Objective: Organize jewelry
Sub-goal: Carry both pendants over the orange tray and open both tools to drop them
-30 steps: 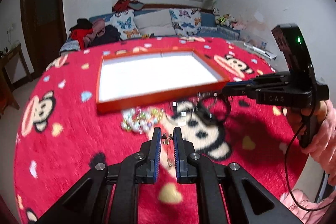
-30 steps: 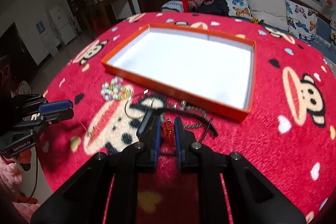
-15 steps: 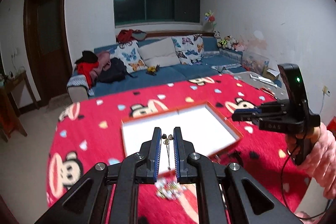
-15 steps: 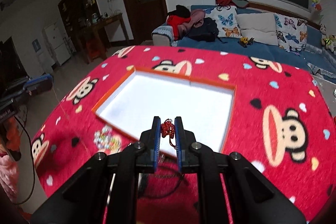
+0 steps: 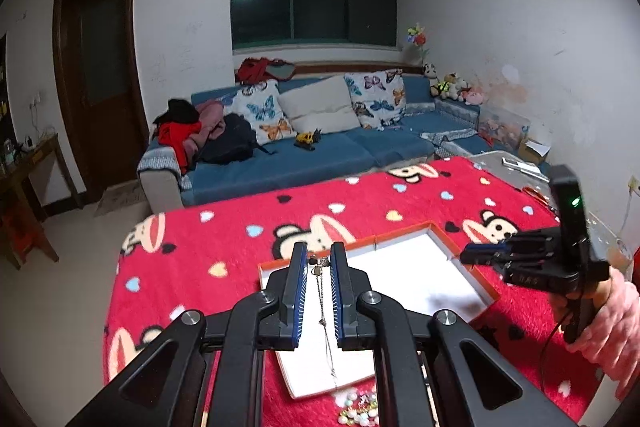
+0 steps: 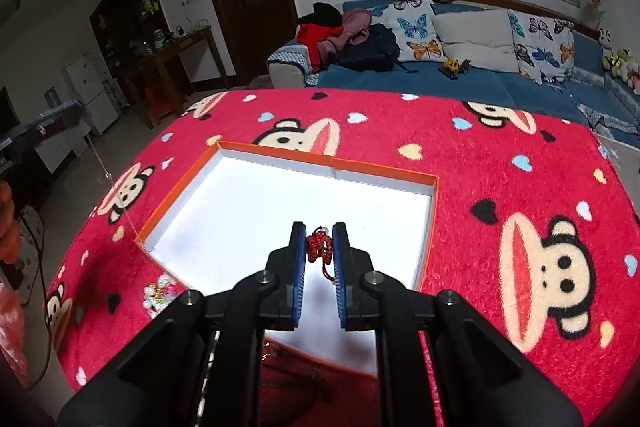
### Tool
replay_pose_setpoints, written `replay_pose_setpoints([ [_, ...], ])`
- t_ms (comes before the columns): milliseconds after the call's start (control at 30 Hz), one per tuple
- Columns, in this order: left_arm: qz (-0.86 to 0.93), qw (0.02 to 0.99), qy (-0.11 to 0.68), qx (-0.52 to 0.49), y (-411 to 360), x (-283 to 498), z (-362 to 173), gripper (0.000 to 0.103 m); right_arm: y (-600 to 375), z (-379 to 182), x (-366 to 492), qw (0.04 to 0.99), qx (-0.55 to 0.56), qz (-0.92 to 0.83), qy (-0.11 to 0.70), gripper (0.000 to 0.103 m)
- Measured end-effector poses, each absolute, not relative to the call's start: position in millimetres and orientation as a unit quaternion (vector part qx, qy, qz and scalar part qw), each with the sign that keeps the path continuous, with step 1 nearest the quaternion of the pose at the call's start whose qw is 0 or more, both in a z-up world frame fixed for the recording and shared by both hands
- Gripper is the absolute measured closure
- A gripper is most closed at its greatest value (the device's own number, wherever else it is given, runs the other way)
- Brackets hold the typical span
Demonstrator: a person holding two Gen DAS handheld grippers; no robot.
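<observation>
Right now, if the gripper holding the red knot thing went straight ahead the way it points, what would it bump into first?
Probably the white floor of the orange tray. The right gripper, shut on the red knot charm, points down over it with nothing else visible between, though depth is hard to judge.

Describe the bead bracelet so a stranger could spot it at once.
Find the red monkey-print blanket and the orange-rimmed white tray on it. The bead bracelet lies on the blanket just outside the tray's near left corner, a small cluster of pale pearly beads.
</observation>
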State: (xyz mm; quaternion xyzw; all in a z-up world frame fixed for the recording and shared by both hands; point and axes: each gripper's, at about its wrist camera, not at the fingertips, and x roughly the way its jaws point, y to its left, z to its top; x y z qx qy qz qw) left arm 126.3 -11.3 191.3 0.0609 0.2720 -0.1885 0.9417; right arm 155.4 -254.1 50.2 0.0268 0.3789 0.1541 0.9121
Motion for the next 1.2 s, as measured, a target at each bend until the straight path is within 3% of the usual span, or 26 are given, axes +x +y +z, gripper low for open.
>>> replay_pose_setpoints([
  [600,-0.187,0.928,0.314,0.071,-13.7,138.6,148.1,0.092,-250.8,10.2,162.1,0.895,0.027,0.139,0.424,0.089],
  [1200,-0.179,0.88,0.435,0.071,-25.0,168.3,14.9,0.09,-245.1,-5.3,157.5,0.885,0.018,0.14,0.444,0.086],
])
